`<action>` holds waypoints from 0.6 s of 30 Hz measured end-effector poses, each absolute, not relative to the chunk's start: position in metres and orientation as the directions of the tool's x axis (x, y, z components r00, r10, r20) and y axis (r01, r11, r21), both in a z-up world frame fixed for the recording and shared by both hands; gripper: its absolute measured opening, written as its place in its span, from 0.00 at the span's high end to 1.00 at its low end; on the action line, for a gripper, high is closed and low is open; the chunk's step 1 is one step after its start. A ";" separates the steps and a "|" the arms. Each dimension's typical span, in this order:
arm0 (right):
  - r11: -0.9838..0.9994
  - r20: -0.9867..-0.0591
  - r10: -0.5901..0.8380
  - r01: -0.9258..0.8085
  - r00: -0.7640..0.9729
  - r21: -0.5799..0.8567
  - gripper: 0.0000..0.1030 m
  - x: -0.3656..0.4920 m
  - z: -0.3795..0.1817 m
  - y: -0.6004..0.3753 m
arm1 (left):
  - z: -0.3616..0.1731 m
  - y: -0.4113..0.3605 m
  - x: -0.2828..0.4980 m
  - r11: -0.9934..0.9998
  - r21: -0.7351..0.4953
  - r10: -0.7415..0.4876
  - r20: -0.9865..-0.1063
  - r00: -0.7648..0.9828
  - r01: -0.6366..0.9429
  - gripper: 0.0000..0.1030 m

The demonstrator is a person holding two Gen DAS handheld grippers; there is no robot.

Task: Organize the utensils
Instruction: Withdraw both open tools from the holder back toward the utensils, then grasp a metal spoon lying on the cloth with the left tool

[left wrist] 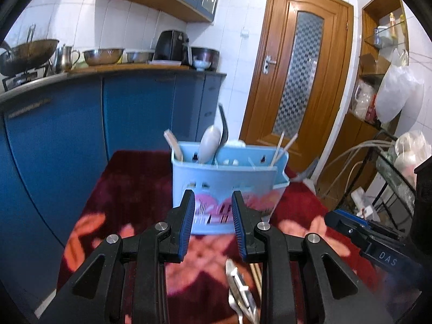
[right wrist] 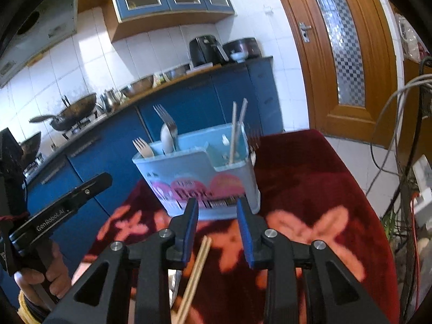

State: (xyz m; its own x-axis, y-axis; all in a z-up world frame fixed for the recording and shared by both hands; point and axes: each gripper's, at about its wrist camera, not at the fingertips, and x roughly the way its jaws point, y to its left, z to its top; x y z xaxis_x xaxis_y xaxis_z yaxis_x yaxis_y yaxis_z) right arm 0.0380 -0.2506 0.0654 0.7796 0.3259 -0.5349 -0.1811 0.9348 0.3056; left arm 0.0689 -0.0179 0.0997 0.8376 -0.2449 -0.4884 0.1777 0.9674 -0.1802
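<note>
On the red floral cloth (right wrist: 310, 189) we see the blue utensil caddy (left wrist: 226, 178) at twelve o'clock from both claws, holding forks, a spoon and chopsticks. Our left gripper (left wrist: 213, 224) and right gripper (right wrist: 217, 229) stand spread, pinching nothing. Loose chopsticks (right wrist: 195, 272) lie at six o'clock below the right one.

One holder (right wrist: 205, 172), two forks (right wrist: 164, 121), two grippers (right wrist: 217, 210)

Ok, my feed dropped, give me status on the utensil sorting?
Both hand-held grippers open, empty. Loose chopsticks on the red cloth, blue caddy ahead. Nothing blocking.
</note>
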 end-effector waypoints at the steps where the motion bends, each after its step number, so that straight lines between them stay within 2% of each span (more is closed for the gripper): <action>1: 0.936 -0.542 0.324 -0.179 0.775 0.304 0.68 0.036 0.062 -0.251 | 0.095 -0.018 0.068 0.968 -0.178 -0.242 -0.500 0.832 0.175 0.73; 10: 0.936 -0.599 0.323 -0.155 0.733 0.316 0.64 0.026 0.036 -0.260 | 0.057 -0.021 0.073 0.965 -0.188 -0.260 -0.608 0.750 0.182 0.73; 18: 0.936 -0.629 0.325 -0.146 0.707 0.319 0.63 0.025 0.023 -0.262 | 0.021 -0.033 0.085 0.942 -0.252 -0.337 -0.701 0.629 0.224 0.73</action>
State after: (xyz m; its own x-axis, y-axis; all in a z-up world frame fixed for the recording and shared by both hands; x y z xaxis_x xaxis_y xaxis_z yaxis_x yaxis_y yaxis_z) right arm 0.0246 -0.2622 0.0227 0.7067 0.3246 -0.6287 -0.1459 0.9363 0.3195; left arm 0.0852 -0.0332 0.0212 0.6286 -0.3369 -0.7010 0.2241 0.9415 -0.2516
